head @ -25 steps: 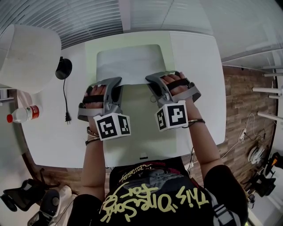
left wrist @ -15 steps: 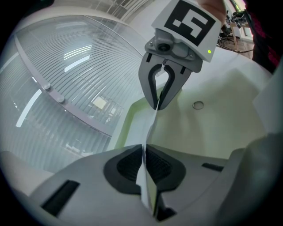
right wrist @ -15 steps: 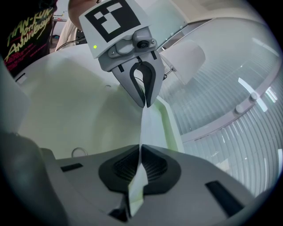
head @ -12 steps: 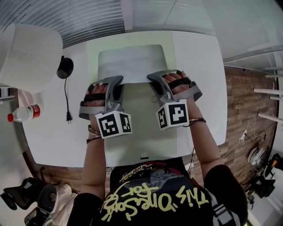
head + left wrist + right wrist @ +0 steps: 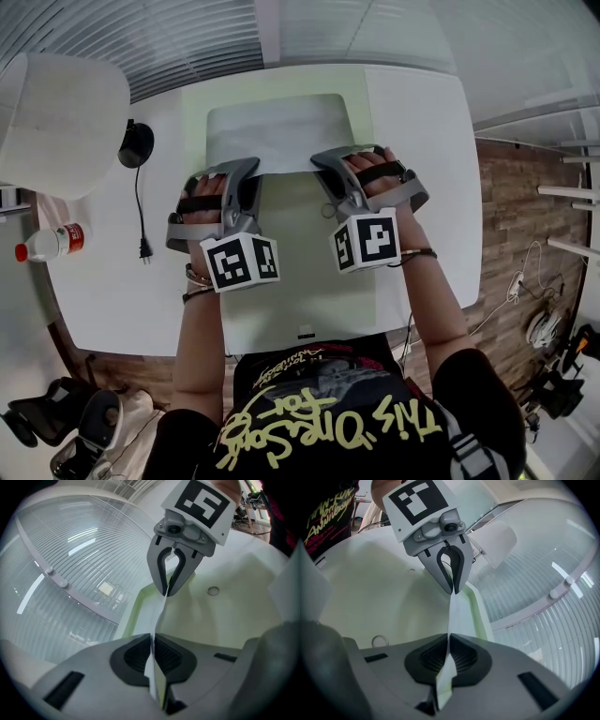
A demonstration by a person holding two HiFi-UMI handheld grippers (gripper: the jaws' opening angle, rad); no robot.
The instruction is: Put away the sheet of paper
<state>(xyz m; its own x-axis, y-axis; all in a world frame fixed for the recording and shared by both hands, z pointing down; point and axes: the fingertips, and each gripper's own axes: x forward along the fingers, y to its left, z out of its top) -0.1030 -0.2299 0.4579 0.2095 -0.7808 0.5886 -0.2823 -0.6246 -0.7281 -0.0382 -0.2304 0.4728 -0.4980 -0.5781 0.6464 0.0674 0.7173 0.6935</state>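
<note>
A pale grey sheet of paper (image 5: 277, 131) hangs over the far part of a light green mat (image 5: 309, 281) on the white table. Both grippers pinch its near edge. My left gripper (image 5: 252, 172) is shut on the sheet's near left part, my right gripper (image 5: 320, 160) on its near right part. In the left gripper view the sheet's edge (image 5: 160, 616) runs between the closed pads of the left gripper (image 5: 153, 645) across to the right gripper (image 5: 168, 590). The right gripper view mirrors this: the paper (image 5: 454, 613) is clamped in the right gripper (image 5: 448, 647) and in the left gripper (image 5: 453, 588) opposite.
A bottle with a red cap and label (image 5: 49, 243) lies at the table's left edge. A black round object with a cable (image 5: 136, 145) sits at far left, beside a large white round shape (image 5: 61, 112). A small ring (image 5: 213, 591) lies on the mat. Wooden floor shows at right.
</note>
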